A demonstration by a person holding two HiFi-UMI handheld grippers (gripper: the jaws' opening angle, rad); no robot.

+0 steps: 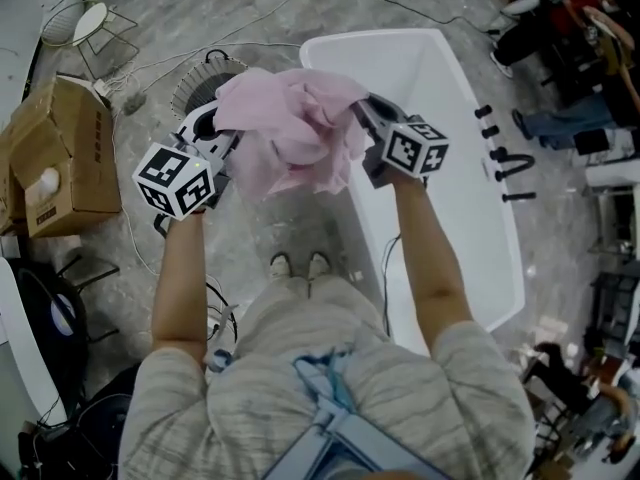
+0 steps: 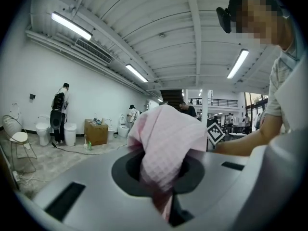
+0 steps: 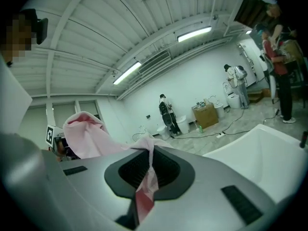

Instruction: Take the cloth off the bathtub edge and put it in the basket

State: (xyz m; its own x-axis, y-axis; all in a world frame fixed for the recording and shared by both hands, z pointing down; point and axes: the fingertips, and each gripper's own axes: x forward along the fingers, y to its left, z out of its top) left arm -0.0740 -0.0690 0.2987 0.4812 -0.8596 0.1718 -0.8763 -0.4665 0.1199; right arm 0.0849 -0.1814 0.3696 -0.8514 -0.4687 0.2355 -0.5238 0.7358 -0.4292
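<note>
A cardboard box (image 1: pixel 70 148) holds a white object. A round wire basket (image 1: pixel 200 86) stands just left of the smooth white tub (image 1: pixel 470 168). Both arms reach forward. The left gripper (image 1: pixel 222 130) and right gripper (image 1: pixel 362 115) each clamp the bunched pink waffle-weave cloth (image 1: pixel 295 128), held aloft between them.

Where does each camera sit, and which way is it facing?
Head view: on the head, looking steeply down at the cloth held between left claw and right claw beside the bathtub; forearms, torso, shoes show.
Left gripper view: on the left claw, facing about level across the hall, shut on the cloth; an arm shows.
Right gripper view: on the right claw, about level, shut on the cloth; bathtub at right.
Shared: all three show the cloth.
</note>
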